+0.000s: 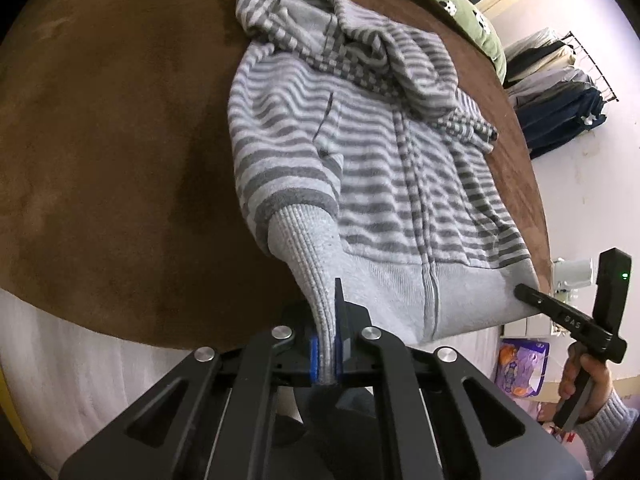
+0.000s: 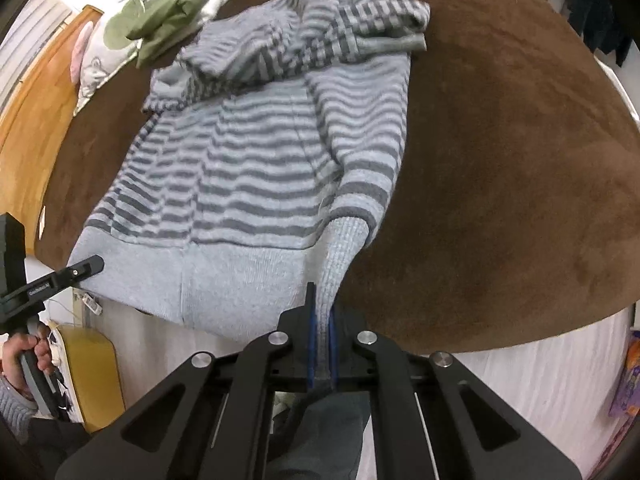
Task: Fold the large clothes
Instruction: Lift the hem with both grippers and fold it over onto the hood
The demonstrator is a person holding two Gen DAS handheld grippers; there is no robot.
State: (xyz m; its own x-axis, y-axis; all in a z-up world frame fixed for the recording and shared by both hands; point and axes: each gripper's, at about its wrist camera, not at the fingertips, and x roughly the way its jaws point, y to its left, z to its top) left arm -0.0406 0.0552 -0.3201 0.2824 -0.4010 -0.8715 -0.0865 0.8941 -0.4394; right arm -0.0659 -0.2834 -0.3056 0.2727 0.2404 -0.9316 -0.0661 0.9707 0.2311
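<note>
Left wrist view: the striped grey zip hoodie (image 1: 360,140) lies front-up on the brown blanket (image 1: 100,140) that covers the bed, hood at the far end, hem band at the near edge. The left gripper (image 1: 326,344) is clamped tight on the ribbed cuff (image 1: 312,264) of one sleeve together with the hem corner beneath it; the blue pads (image 1: 314,354) squeeze the knit flat between them. Taking cuff and corner in one pinch makes sense, since the sleeve then travels with the body instead of trailing loose. At the other hem corner the right gripper (image 1: 520,292), held in a hand (image 1: 580,384), bites the edge of the band, so the hem is stretched taut between the two grips and lifted slightly off the bed edge.

Right wrist view: the right gripper (image 2: 322,344) is likewise fully closed on cloth, the other ribbed cuff (image 2: 344,248) running down into its fingers (image 2: 312,344). The left gripper (image 2: 86,266) shows at the far hem corner. Both sleeves lie folded along the hoodie's sides (image 2: 256,140), which points to a lengthwise fold being next: hem carried toward the hood. A pillow (image 2: 96,60) and green clothing (image 2: 172,12) sit beyond the hoodie, clear of that path.
</note>
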